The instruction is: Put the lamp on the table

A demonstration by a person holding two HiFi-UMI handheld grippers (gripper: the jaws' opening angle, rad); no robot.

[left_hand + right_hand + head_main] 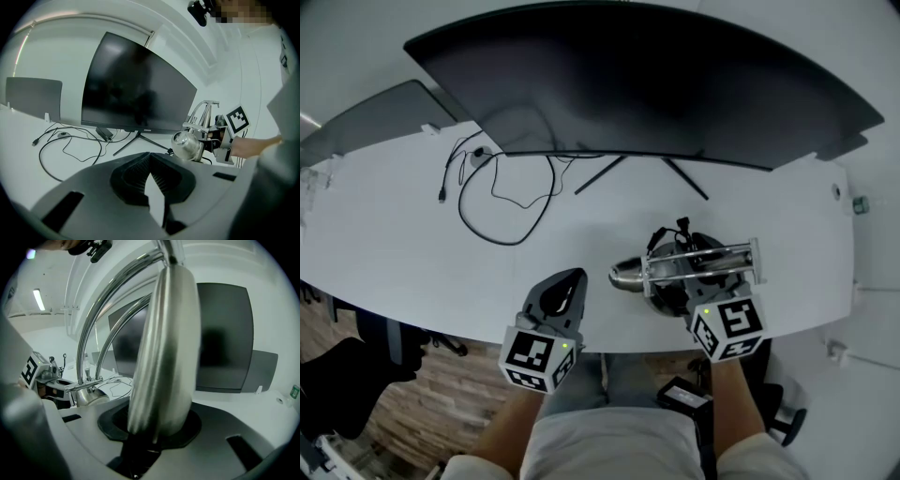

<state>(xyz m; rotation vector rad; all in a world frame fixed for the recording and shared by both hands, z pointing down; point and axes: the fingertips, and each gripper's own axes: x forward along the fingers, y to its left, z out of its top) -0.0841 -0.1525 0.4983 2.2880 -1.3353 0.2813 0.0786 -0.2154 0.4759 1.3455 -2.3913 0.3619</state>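
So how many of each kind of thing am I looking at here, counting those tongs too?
Screens: 2, the curved monitor and a smaller dark screen at its left
Tongs: 2, left tongs shut and empty, right tongs gripping the lamp
Lamp: 1
Black cable: 1
Table: 1
Total: 7

White curved table (384, 258), wood-plank floor (441, 394) below, pale walls (61, 61), ceiling light strip (38, 299) overhead
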